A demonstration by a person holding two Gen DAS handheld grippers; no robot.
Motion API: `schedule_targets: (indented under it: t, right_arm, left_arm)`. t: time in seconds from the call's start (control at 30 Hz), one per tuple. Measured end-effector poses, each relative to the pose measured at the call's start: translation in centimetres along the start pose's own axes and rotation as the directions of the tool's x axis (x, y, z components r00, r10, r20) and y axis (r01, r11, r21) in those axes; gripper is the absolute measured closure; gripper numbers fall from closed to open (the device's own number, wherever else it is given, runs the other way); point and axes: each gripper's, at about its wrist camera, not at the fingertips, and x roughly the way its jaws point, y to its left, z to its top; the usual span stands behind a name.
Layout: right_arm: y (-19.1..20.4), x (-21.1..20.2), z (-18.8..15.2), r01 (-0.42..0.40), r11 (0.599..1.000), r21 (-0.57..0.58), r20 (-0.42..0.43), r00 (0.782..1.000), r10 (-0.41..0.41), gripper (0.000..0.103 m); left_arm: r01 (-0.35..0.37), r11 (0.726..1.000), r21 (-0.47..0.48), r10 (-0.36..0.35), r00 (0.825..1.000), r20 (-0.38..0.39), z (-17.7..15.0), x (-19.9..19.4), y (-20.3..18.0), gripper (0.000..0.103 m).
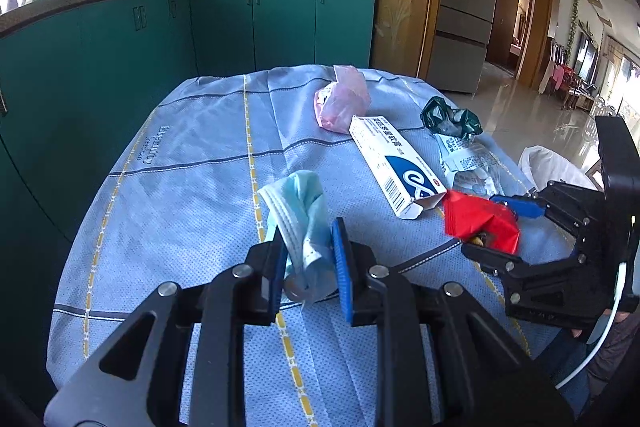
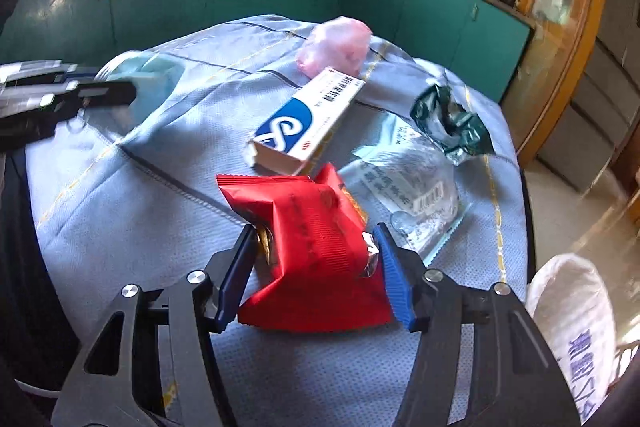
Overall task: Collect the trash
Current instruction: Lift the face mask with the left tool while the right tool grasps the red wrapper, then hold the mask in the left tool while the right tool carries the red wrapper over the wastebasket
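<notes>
A crumpled light-blue face mask [image 1: 298, 195] sticks up from my left gripper [image 1: 310, 239], which is shut on its lower end above the blue checked tablecloth [image 1: 180, 187]. In the right wrist view that gripper is a blurred shape at the far left, with the mask [image 2: 156, 79] beside it. A red snack wrapper [image 2: 316, 259] lies between the pads of my right gripper [image 2: 315, 233], and both pads press against its sides. The left wrist view shows the same wrapper [image 1: 476, 215] caught in the right gripper [image 1: 482, 225] at the table's right side.
A white and blue carton [image 2: 304, 119], a pink plastic bag [image 2: 336, 43], a crumpled dark-green wrapper [image 2: 448, 123] and a clear printed packet [image 2: 412, 187] lie on the cloth beyond the wrapper. A white sack [image 2: 572, 315] stands off the table's right edge. Teal cabinets [image 1: 120, 67] ring the far side.
</notes>
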Motion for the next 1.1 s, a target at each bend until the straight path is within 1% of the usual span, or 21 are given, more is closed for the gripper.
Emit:
schedule_targets:
  t: [0.1,0.3,0.53,0.67,0.8,0.9,1.0,1.1]
  right_arm:
    - [0.0,-0.8,-0.2,-0.007,1.0,-0.011,0.029,1.0,0.007,0.046]
    - [-1.2,-3.8,-0.3,-0.046,0.998,0.033,0.145,0.989,0.041,0.045]
    - [-2.2,-5.7,-0.4,-0.036,0.996,0.079,0.219,0.976,0.017,0.045]
    - [-3.4,-7.8,-1.1,-0.04,0.992,0.121,0.287,0.958,0.004,0.045]
    - [-5.2,-10.4,-2.3,-0.069,0.984,0.166,0.368,0.93,0.003,0.045]
    - [-6.8,-11.3,-3.1,-0.059,0.973,0.224,0.381,0.924,-0.032,0.045]
    - [-8.6,-11.8,-4.2,-0.023,0.954,0.299,0.368,0.925,-0.093,0.045]
    - [-9.5,-11.8,-4.6,0.02,0.937,0.348,0.346,0.926,-0.148,0.045]
  left_arm:
    - [-0.008,1.0,-0.005,0.008,1.0,0.017,0.1,-0.6,0.2,0.081]
    - [-0.024,1.0,-0.007,0.025,0.998,0.056,0.6,-2.1,0.3,0.081]
    - [-0.025,1.0,-0.002,0.026,0.995,0.092,1.3,-3.6,-0.3,0.081]
    - [-0.025,1.0,0.002,0.025,0.993,0.111,1.6,-4.4,-0.6,0.081]
    - [-0.02,1.0,0.006,0.019,0.992,0.125,1.9,-5.0,-0.9,0.081]
    - [-0.016,1.0,0.012,0.014,0.991,0.131,2.1,-5.1,-1.3,0.081]
    - [-0.005,1.0,0.019,0.002,0.991,0.132,2.2,-5.1,-1.8,0.081]
    - [0.004,1.0,0.029,-0.007,0.992,0.127,2.2,-4.9,-2.3,0.081]
